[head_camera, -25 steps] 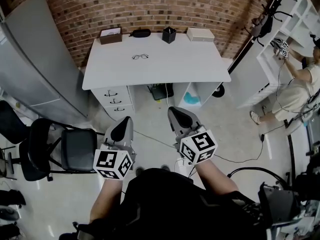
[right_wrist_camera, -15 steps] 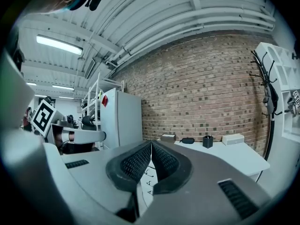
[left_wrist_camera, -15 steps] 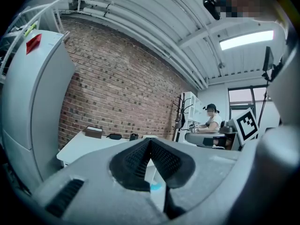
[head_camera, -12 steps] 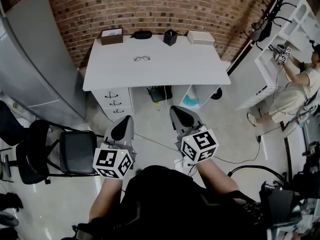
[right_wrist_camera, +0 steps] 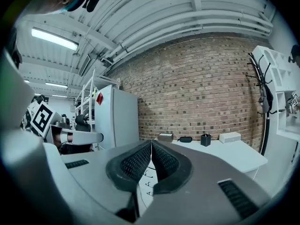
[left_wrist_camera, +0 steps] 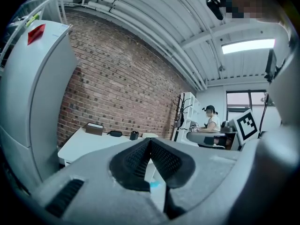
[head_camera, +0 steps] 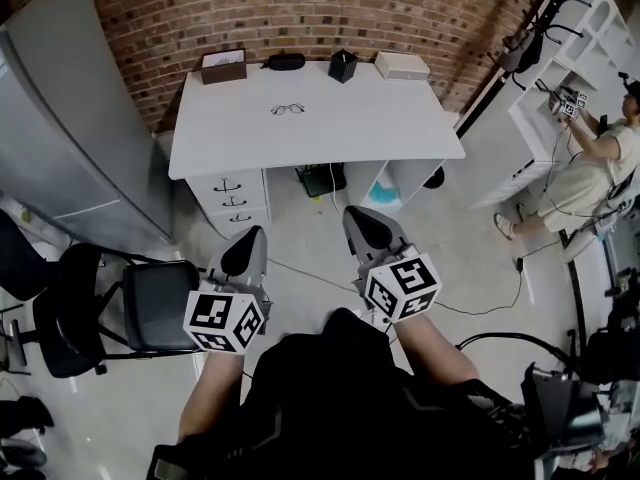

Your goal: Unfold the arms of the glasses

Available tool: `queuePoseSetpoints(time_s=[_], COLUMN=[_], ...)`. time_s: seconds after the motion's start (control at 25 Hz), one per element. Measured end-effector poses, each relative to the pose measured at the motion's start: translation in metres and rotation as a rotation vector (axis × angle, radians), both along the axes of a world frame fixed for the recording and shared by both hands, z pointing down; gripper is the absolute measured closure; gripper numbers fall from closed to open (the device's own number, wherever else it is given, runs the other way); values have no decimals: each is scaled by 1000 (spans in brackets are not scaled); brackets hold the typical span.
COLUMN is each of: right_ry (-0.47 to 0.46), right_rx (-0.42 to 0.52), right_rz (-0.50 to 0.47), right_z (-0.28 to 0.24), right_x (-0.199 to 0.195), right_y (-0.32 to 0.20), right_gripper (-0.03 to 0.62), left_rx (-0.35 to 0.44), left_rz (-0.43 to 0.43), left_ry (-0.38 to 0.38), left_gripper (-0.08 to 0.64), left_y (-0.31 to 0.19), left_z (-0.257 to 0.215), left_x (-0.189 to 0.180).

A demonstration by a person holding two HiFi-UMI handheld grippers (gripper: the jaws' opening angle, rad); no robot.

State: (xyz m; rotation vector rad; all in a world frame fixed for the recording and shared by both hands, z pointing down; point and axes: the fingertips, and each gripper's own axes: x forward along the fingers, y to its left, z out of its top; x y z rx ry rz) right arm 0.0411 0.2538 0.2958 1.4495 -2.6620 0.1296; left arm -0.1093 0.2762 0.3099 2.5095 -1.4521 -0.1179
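Note:
A pair of thin dark-framed glasses [head_camera: 287, 109] lies on the white desk [head_camera: 390, 133] toward its back, left of centre. Both grippers are held over the floor well in front of the desk, far from the glasses. My left gripper [head_camera: 245, 249] is shut with nothing between its pads; in the left gripper view its jaws [left_wrist_camera: 150, 144] meet tip to tip. My right gripper [head_camera: 362, 226] is shut and empty too, jaws [right_wrist_camera: 151, 146] closed together. The glasses are too small to make out in either gripper view.
Along the desk's back edge stand a brown box [head_camera: 222, 66], a dark glasses case [head_camera: 285, 61], a black pen cup [head_camera: 342, 66] and a white box [head_camera: 402, 65]. A grey cabinet [head_camera: 70, 128] stands left, a black chair [head_camera: 110, 303] near left. A person [head_camera: 590, 163] works at white shelves right.
Both grippers and the head have moved a little toward the desk; the desk sits slightly larger and higher in view. Both jaws stay shut.

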Motion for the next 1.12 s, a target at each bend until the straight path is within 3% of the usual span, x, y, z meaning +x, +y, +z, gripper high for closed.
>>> queuePoseSetpoints(time_s=[0.4,0.92,1.12], right_ry=[-25,-18,-20], right_rx=[3,11,-28], right_rz=[-26,-108,-120], right_z=[8,6,18], right_x=[-13,-16,0], right_y=[-49,-167,-201], right_gripper=[583,583,583], left_rx=[-7,-18,-38], left_rz=[-6,-58,-67], left_ry=[-11,-7,-53], left_gripper=[552,552,552], left_y=[-37,-142,-181], left_z=[10,8,15], left_x=[-4,0,13])
